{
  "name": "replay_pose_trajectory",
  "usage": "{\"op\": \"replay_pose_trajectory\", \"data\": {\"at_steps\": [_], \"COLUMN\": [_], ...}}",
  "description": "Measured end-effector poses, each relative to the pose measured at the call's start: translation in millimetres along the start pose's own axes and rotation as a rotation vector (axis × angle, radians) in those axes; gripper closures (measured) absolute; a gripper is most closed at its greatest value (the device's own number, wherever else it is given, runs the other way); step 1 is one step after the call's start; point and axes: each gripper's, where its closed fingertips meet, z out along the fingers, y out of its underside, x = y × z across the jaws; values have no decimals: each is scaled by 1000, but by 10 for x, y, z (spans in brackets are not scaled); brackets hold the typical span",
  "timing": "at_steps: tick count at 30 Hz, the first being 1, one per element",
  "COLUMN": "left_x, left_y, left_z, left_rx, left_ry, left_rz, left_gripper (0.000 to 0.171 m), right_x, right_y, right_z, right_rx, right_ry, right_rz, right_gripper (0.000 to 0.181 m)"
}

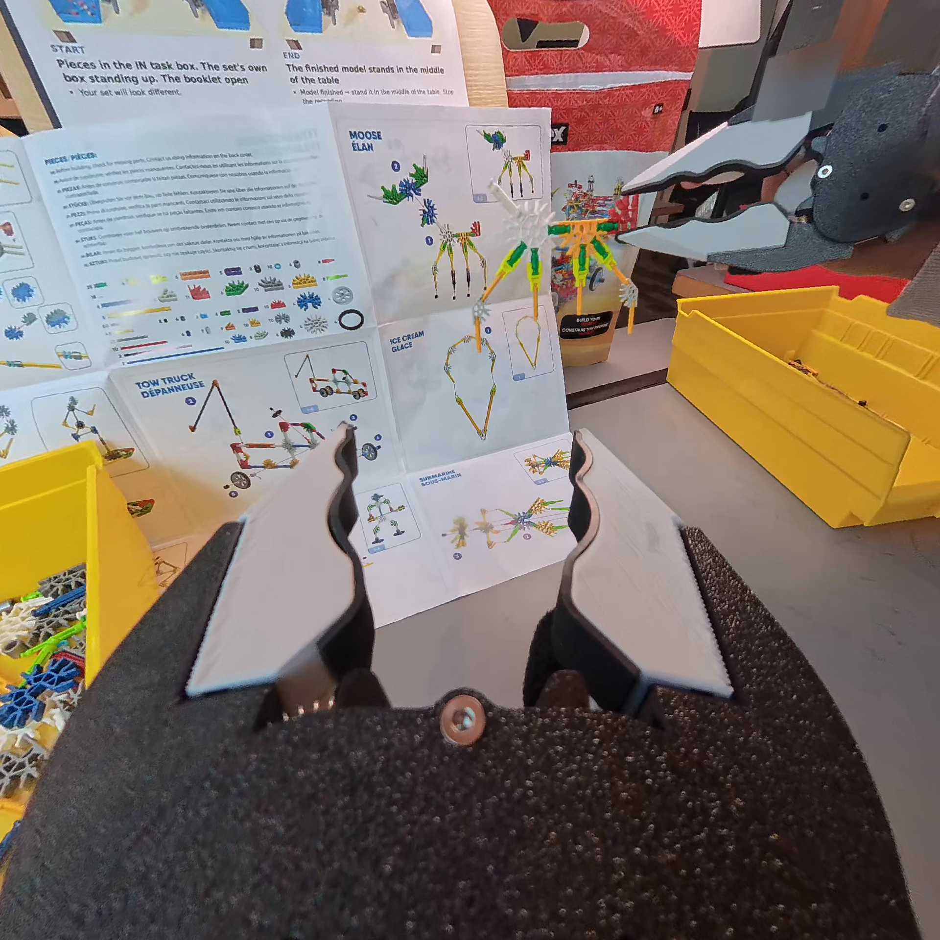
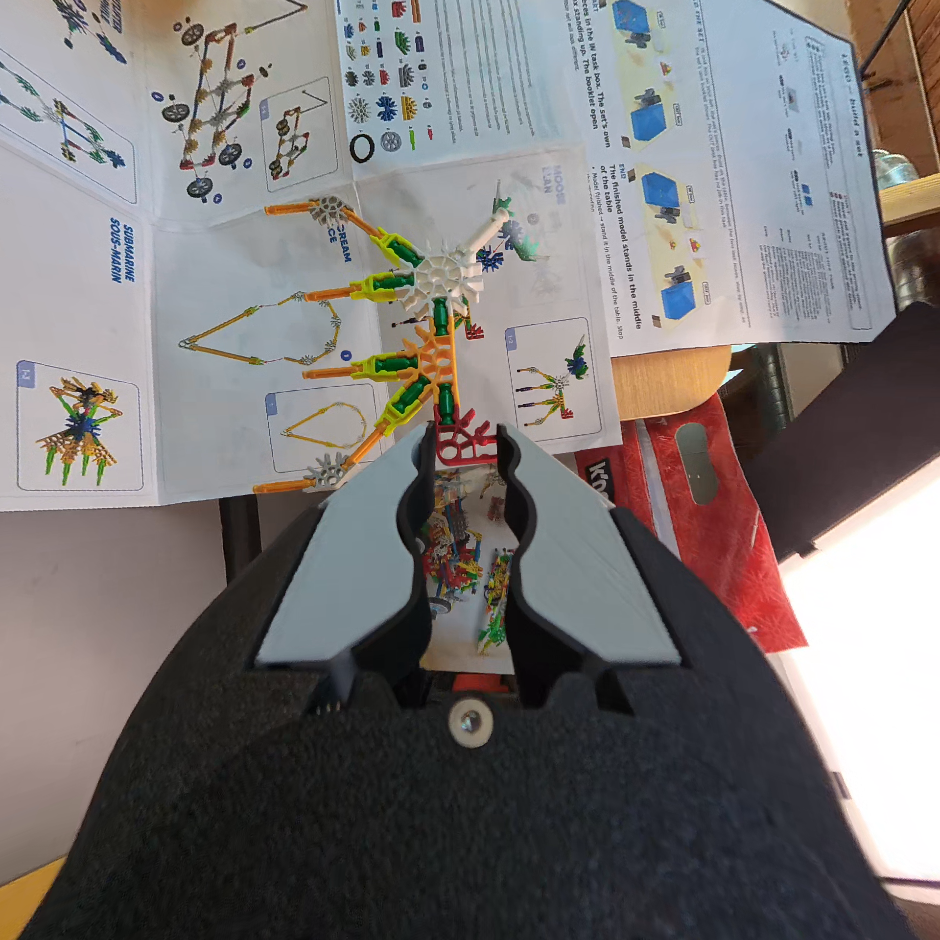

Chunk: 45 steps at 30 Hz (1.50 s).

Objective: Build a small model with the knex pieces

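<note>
Grey table [image 1: 712,585] against a cluttered backdrop: a red box [image 1: 600,66] stands upright beyond both grippers, with a printed instruction sheet [image 1: 254,66] leaning behind.

Fold-out booklet [image 1: 244,244] stands propped open straight ahead of the left jaws, its lower flap lying on the table. Upright like this, its build diagrams face both cameras; probably set so for reference.

Yellow bin [image 1: 793,407], right of the left jaws, well apart from them, nearly bare inside. Second yellow bin [image 1: 61,488], left of the left jaws, holds loose rod-and-connector pieces [image 1: 40,661] in blue, white, grey and green.

Left gripper [image 1: 460,442]: jaws apart, nothing between them, low over the table before the booklet.

Right gripper [image 2: 463,432]: jaws closed on the red connector [image 2: 460,442] at one end of the rod-and-connector model [image 2: 432,325]. The model hangs in the air beyond the fingertips, clear of the table, in front of the booklet. Gripping at the end piece leaves the rest exposed: white hub [image 2: 447,280], orange hub [image 2: 437,356], four orange legs. In the left view the model sits above and ahead of the left jaws, well apart.
</note>
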Motion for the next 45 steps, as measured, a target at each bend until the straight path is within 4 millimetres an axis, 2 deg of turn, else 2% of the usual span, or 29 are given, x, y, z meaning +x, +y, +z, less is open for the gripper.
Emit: {"op": "replay_pose_trajectory", "data": {"at_steps": [7,18,36,45], "left_x": [-40,-58,-84,-103], "left_y": [-1,59,59,92], "left_z": [6,104,132,145], "left_rx": [-4,-28,-11,-15], "left_ry": [-28,-68,-91,-91], "left_rz": [-12,21,7,2], "left_gripper": [87,81,80,80], "right_x": [105,192,192,234], "right_y": [186,486,454,538], "right_z": [-235,-245,-200,-235], "right_rx": [-47,-99,-94,-118], "right_ry": [9,24,15,17], "right_rz": [-20,-1,-8,-17], "right_gripper": [159,159,159,159]}}
